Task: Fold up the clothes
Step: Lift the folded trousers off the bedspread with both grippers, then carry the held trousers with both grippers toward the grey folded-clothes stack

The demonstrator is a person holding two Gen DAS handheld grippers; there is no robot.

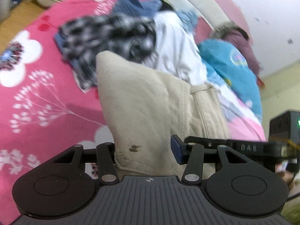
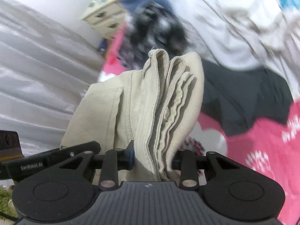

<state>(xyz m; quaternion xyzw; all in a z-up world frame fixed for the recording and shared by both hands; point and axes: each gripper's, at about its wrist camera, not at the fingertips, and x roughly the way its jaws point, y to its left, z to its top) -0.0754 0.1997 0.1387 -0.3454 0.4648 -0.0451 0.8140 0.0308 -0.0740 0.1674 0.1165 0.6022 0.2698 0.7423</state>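
A pair of beige trousers hangs lifted above the pink flowered bed. In the left wrist view my left gripper is shut on one end of them, the cloth filling the gap between its pads. In the right wrist view the same beige trousers show as a stack of folded layers, and my right gripper is shut on that stack. The two grippers hang side by side: the right one's finger shows at the left view's right edge, and the left one's finger shows at the right view's left edge.
A heap of clothes lies beyond on the pink bedspread: a black-and-white patterned piece, a white garment, a dark blue one, a teal one and a dark grey one. A cream dresser stands by the wall.
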